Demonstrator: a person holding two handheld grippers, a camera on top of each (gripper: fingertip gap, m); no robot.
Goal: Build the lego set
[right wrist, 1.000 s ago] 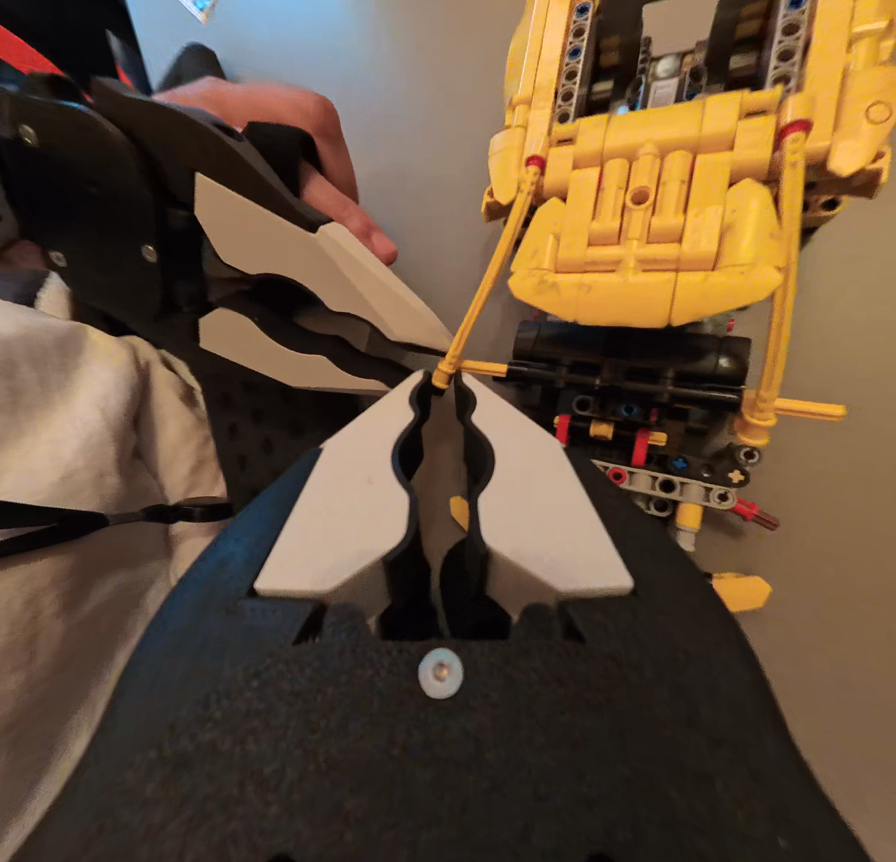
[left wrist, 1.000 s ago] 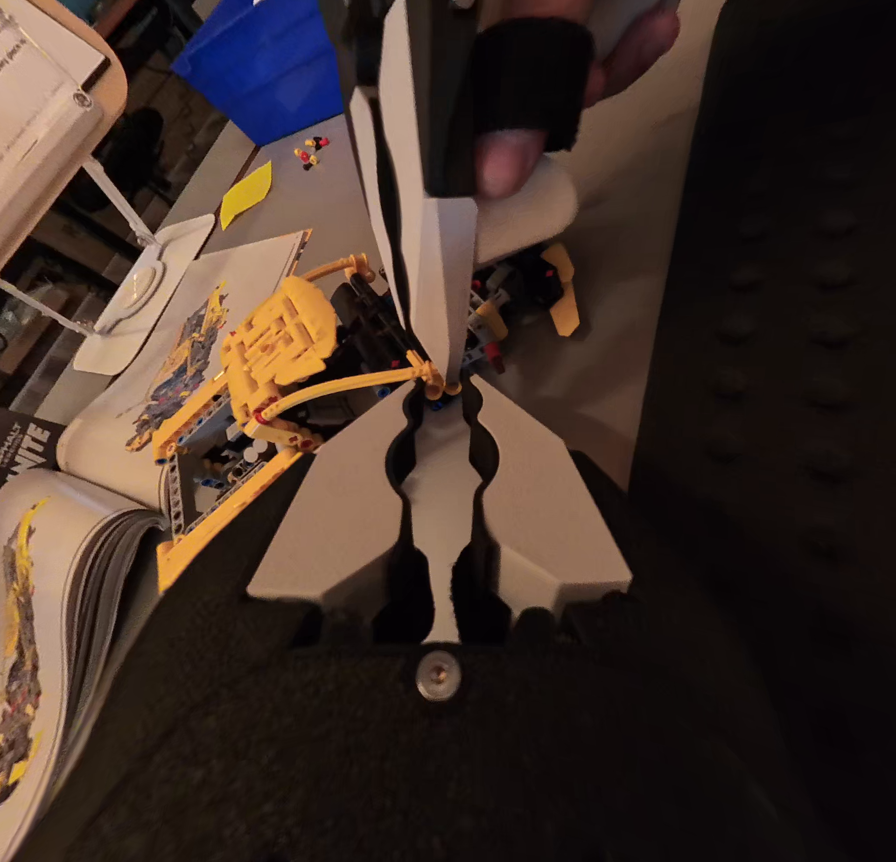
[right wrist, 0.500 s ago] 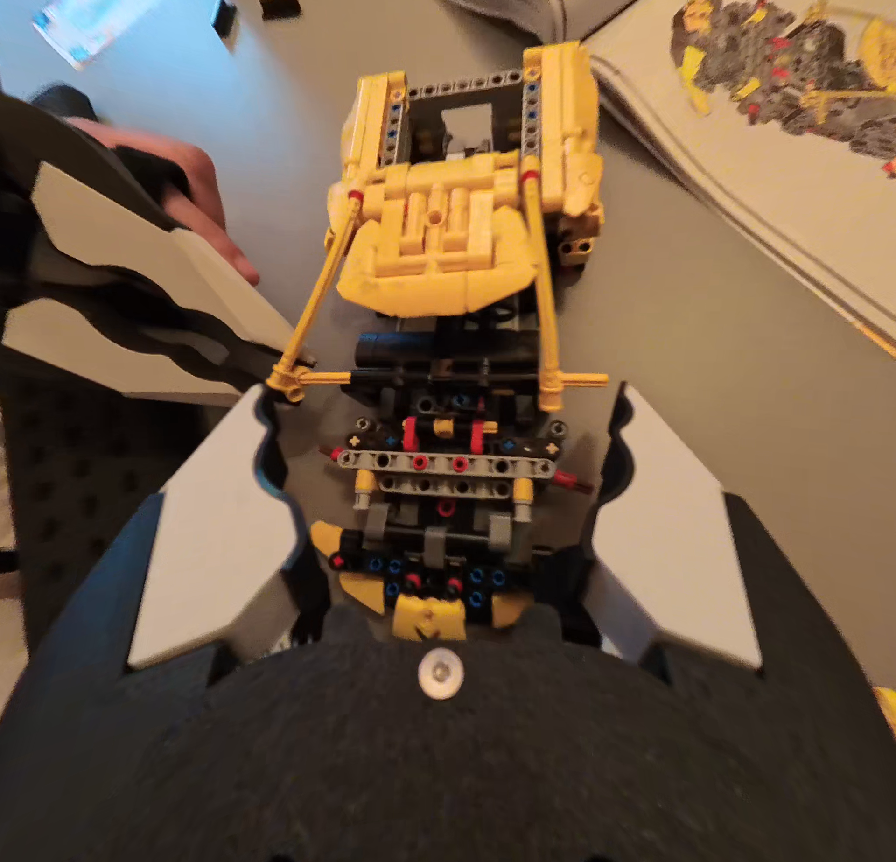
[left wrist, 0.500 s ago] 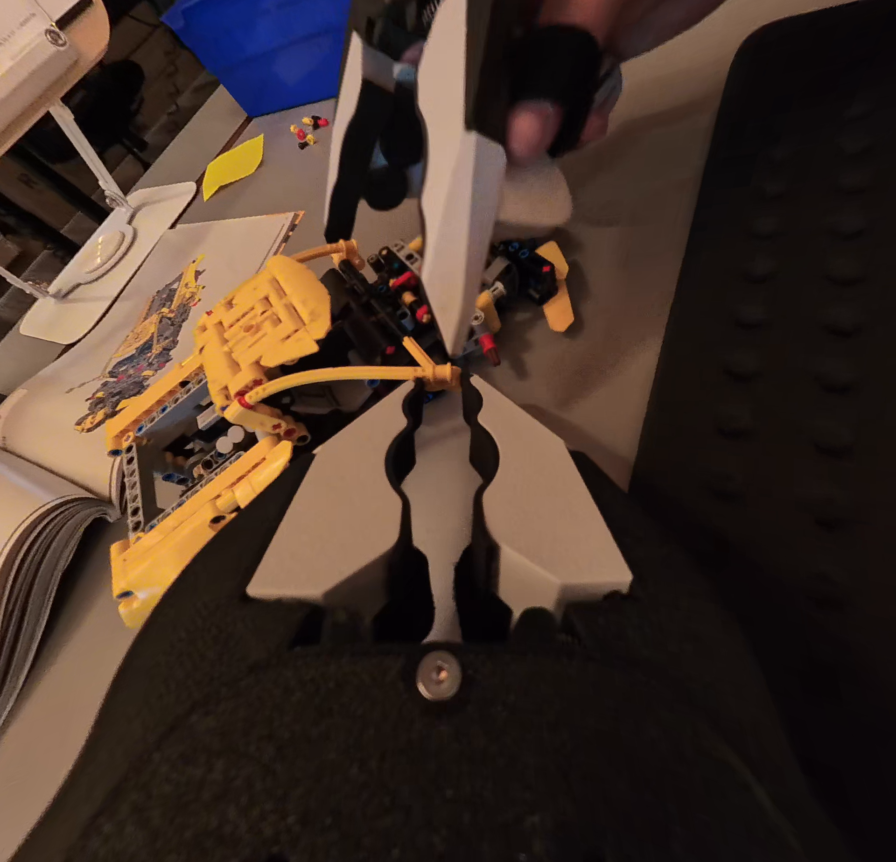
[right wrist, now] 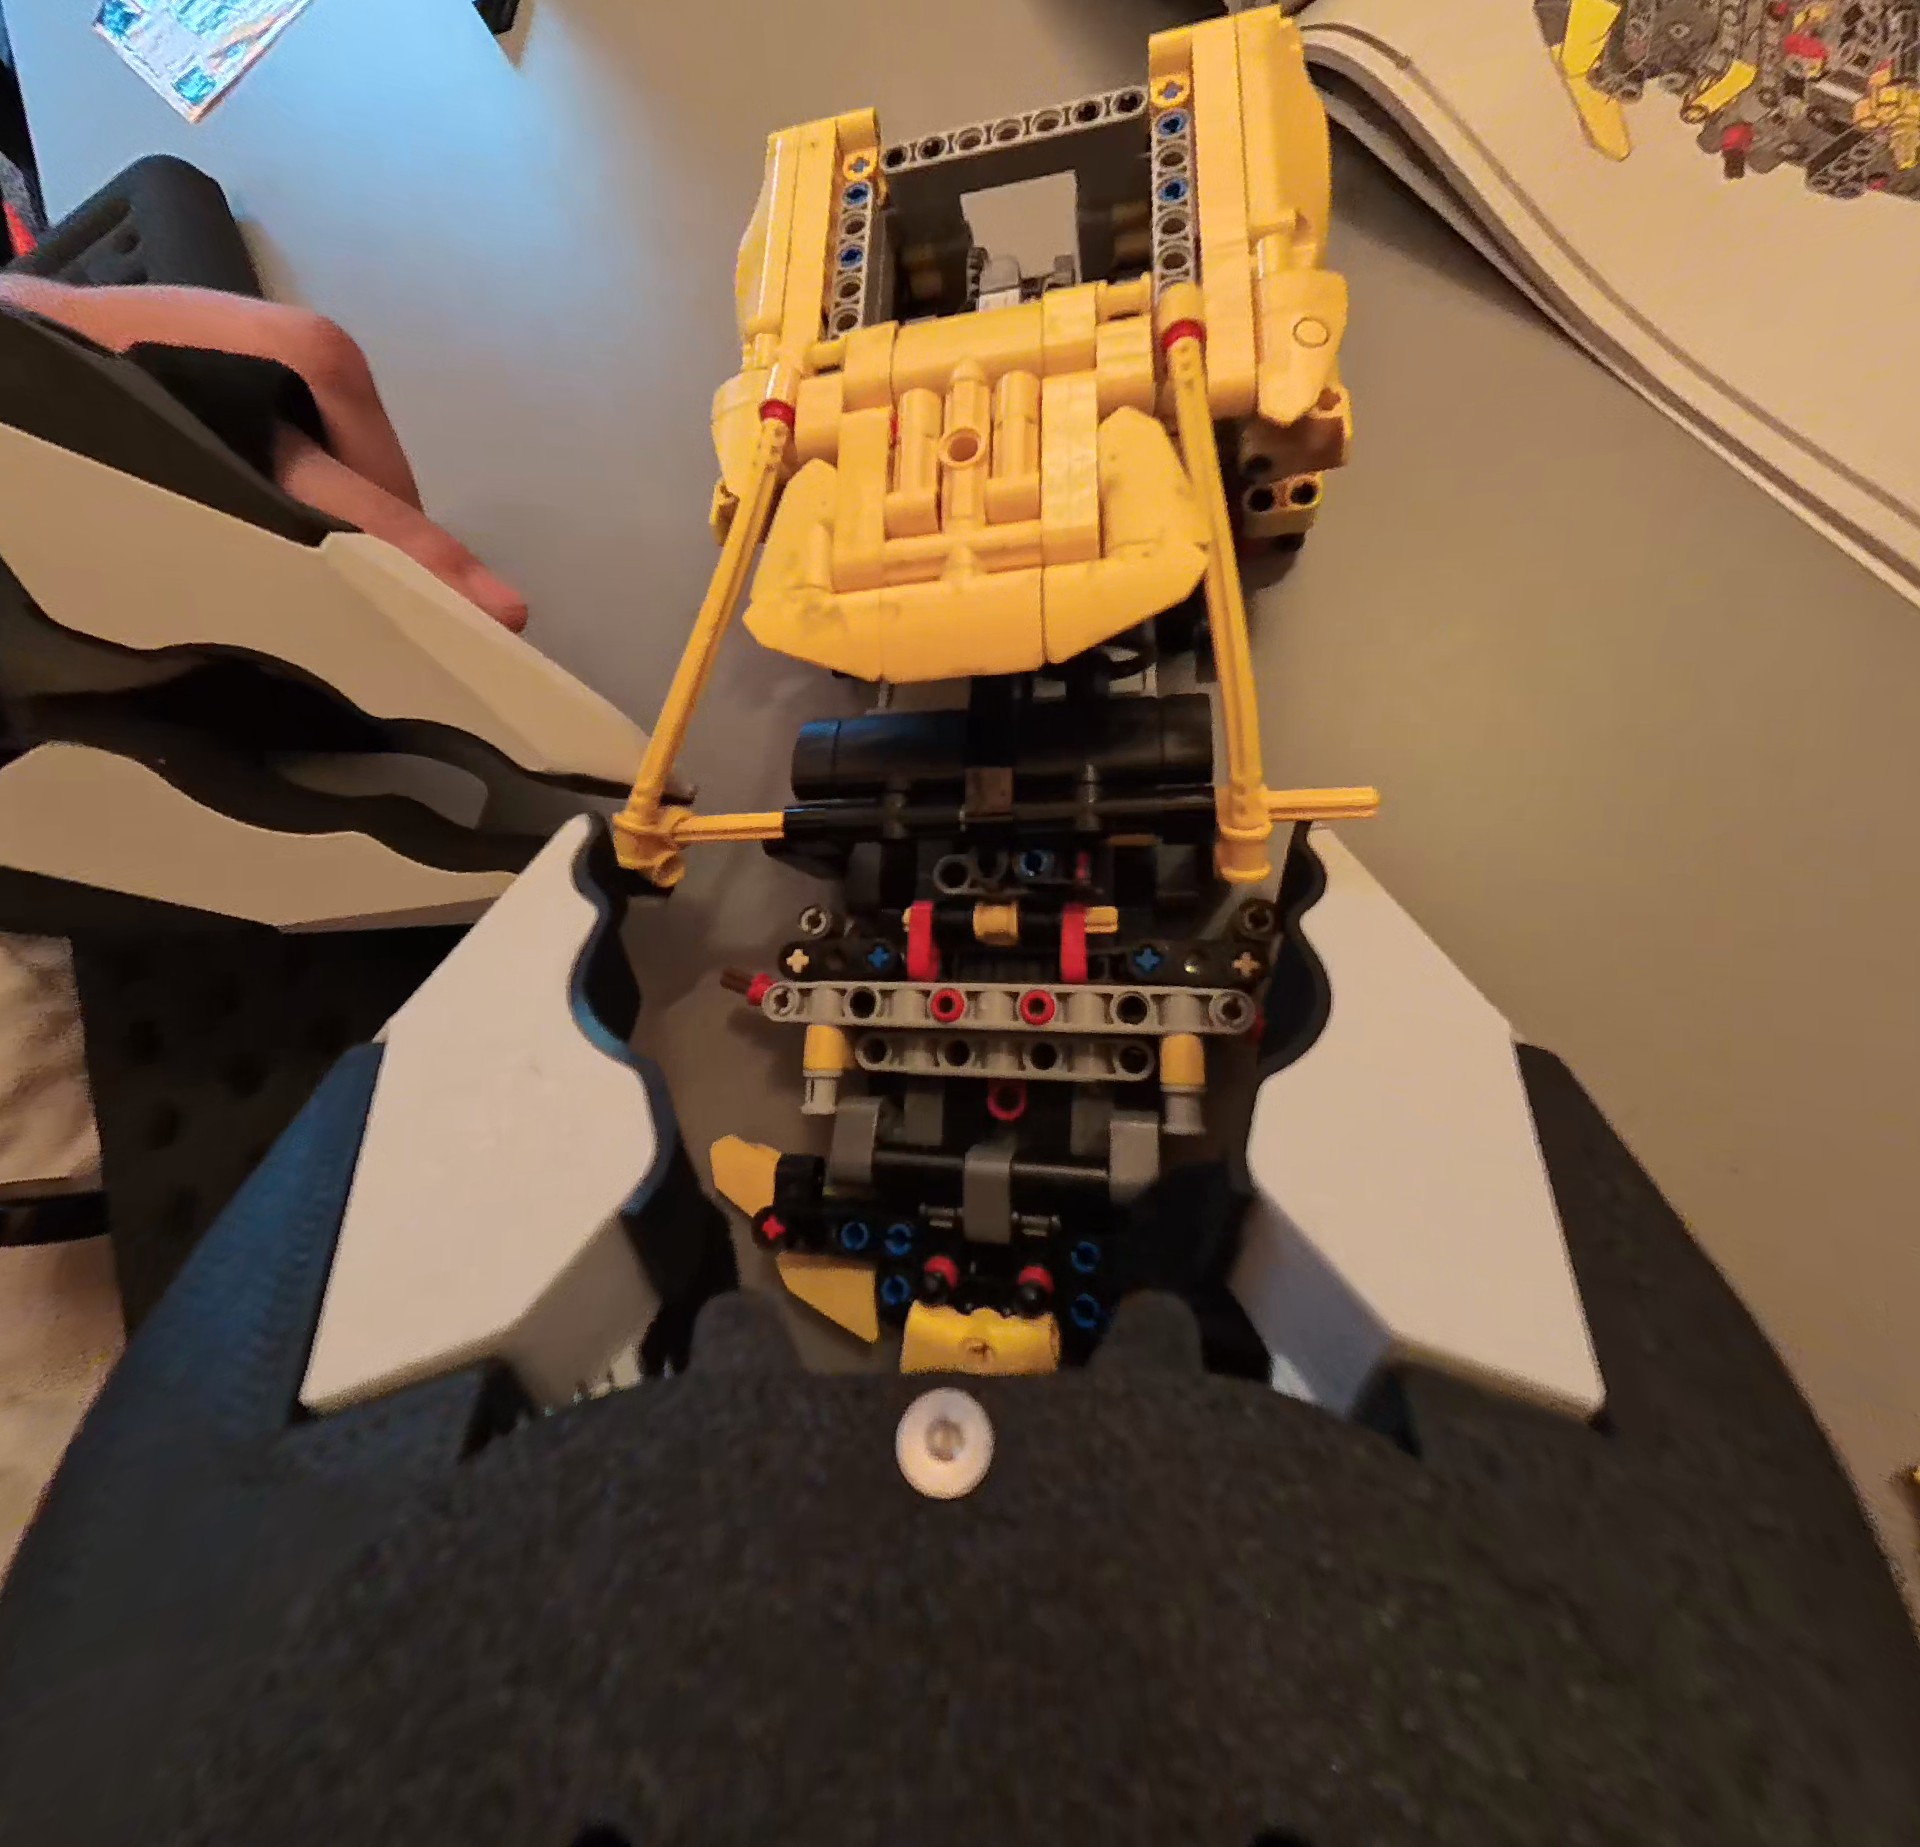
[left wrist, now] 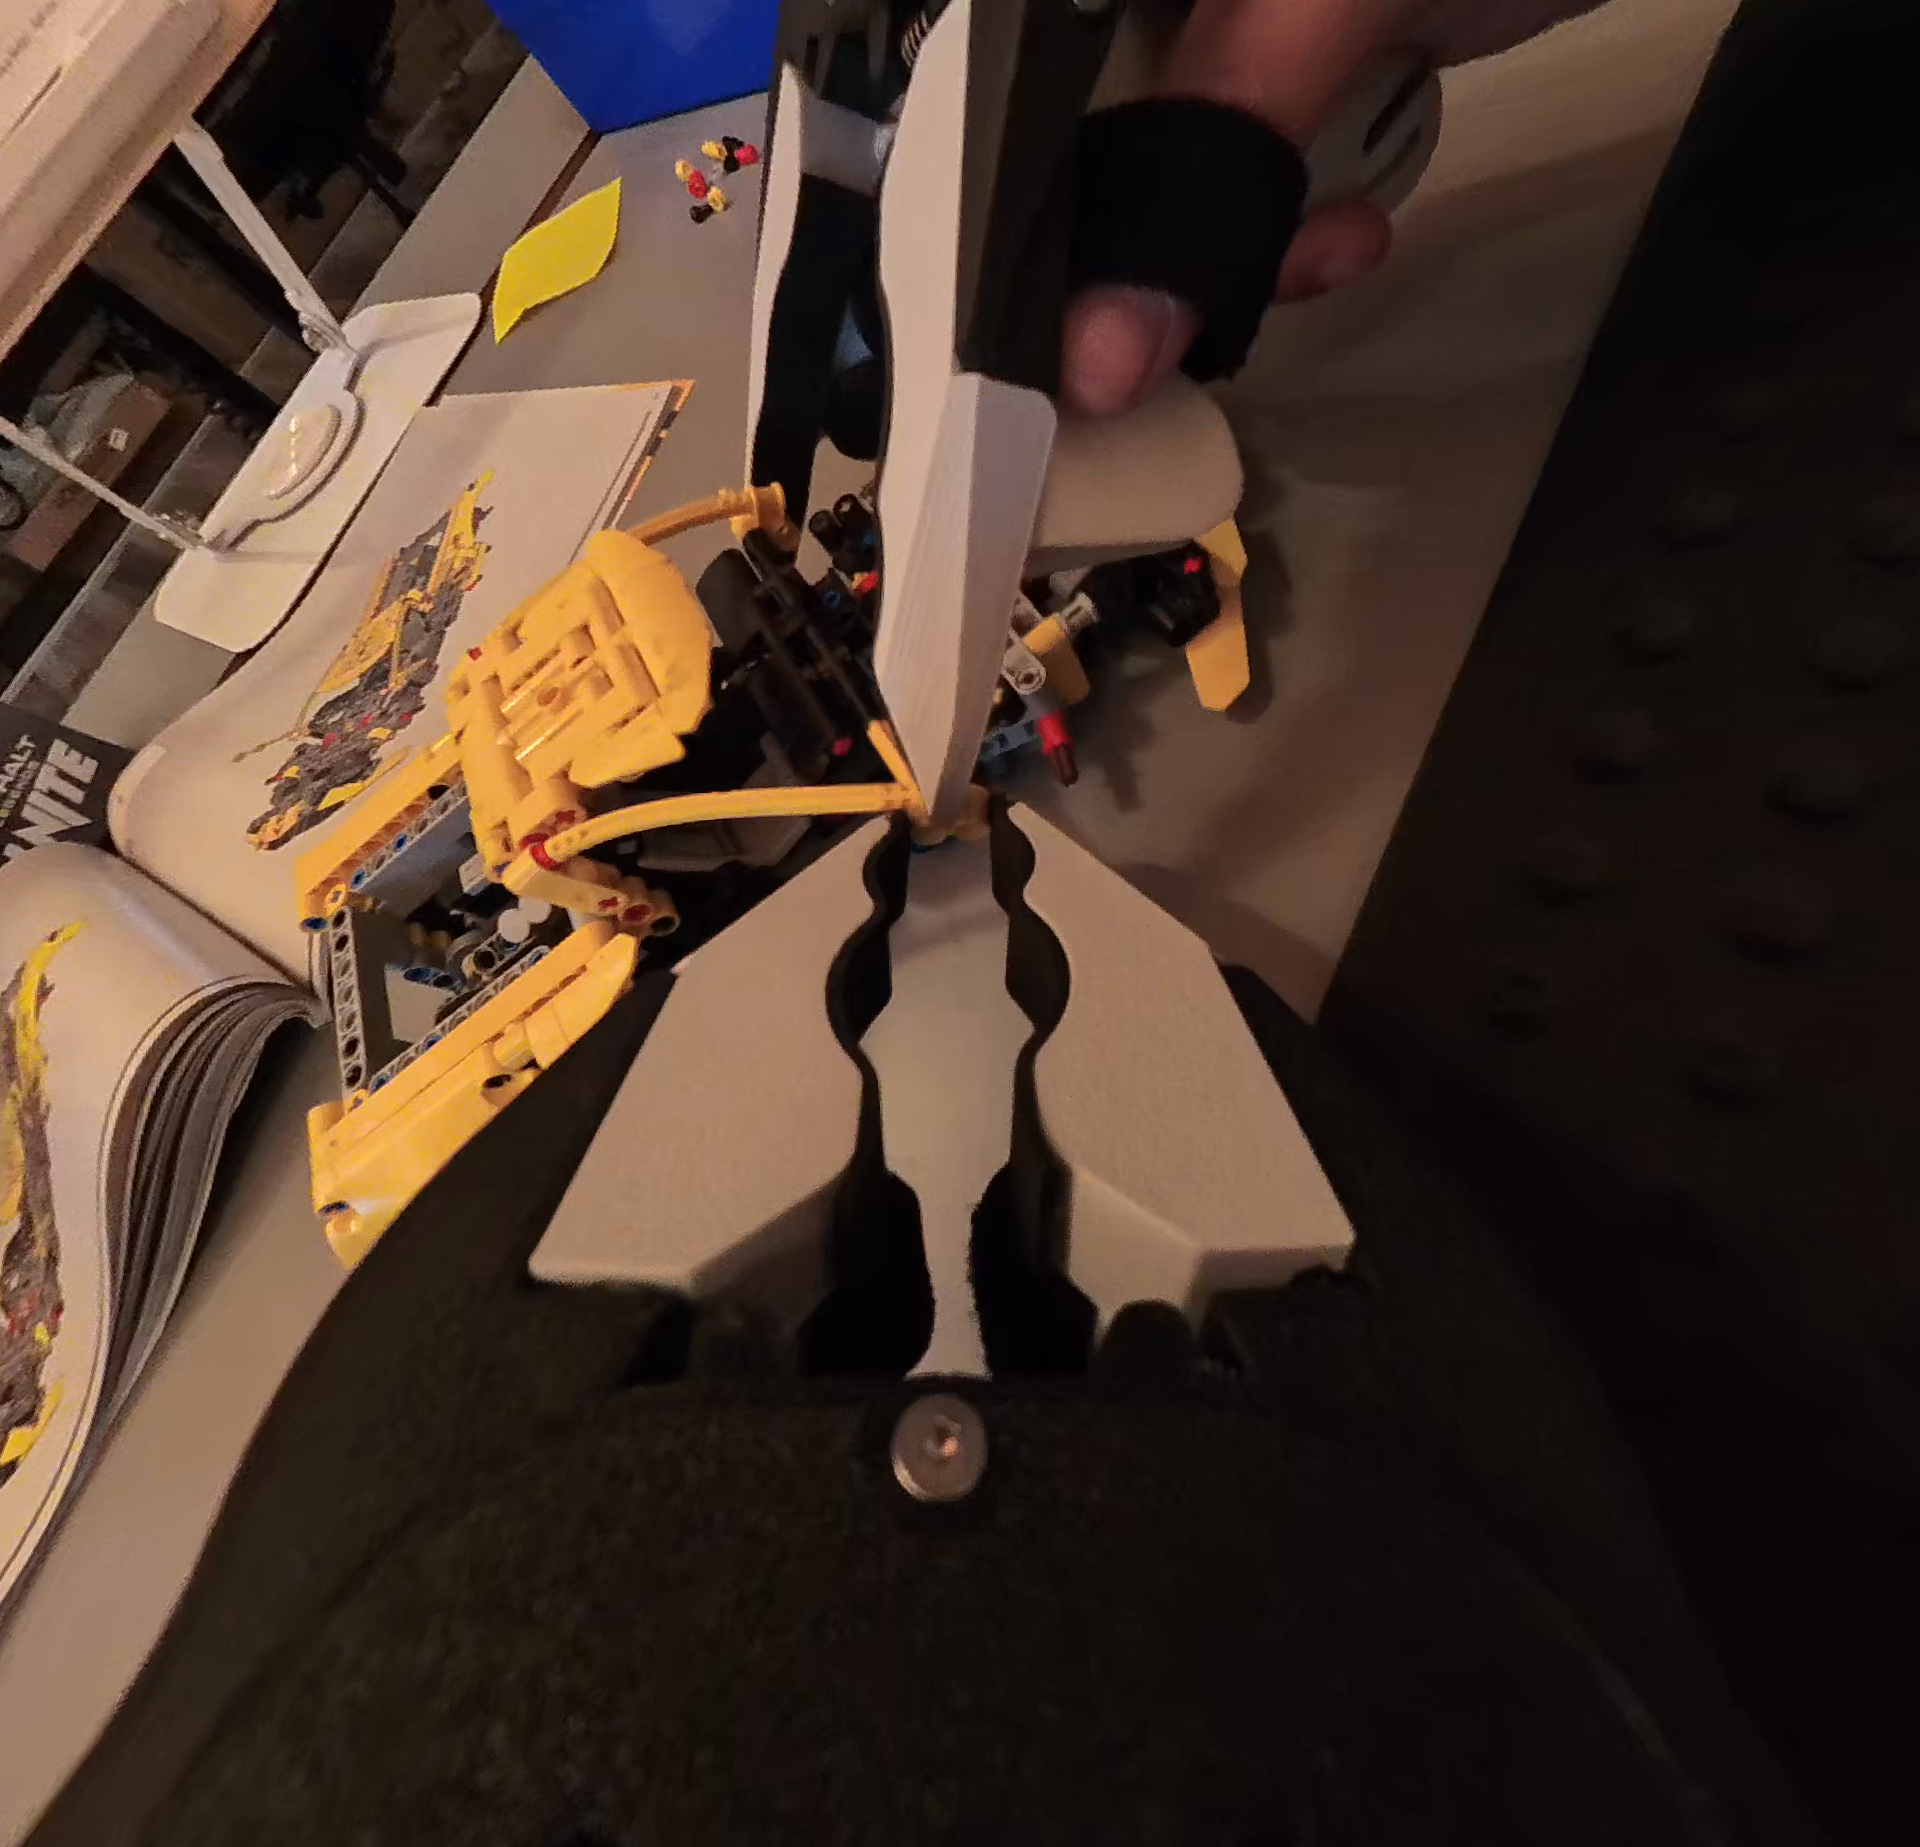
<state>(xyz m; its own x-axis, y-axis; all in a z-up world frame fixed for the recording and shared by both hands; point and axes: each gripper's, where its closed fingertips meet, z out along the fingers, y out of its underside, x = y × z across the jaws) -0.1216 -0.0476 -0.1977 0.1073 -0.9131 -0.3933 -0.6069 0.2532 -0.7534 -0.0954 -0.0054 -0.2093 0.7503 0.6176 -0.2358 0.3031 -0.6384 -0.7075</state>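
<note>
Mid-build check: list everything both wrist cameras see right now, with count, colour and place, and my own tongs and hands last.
Lego car model: one, yellow body on a black and grey frame, on the table between the tongs.
Flexible rods: two, yellow, from the body down to a cross axle.
Instruction book: one, open, beside the model.
Loose small pieces: a handful, red, yellow, black, far on the table.
Yellow sheet: one, near those pieces.
Blue bin: one, at the table's far edge.
Sticker sheet: one, pale blue, far corner.
Table: one, grey.
Left tongs: shut on one rod's end connector.
Right tongs: open, straddling the model's front.
Hands: two, one holding each tool.
</note>
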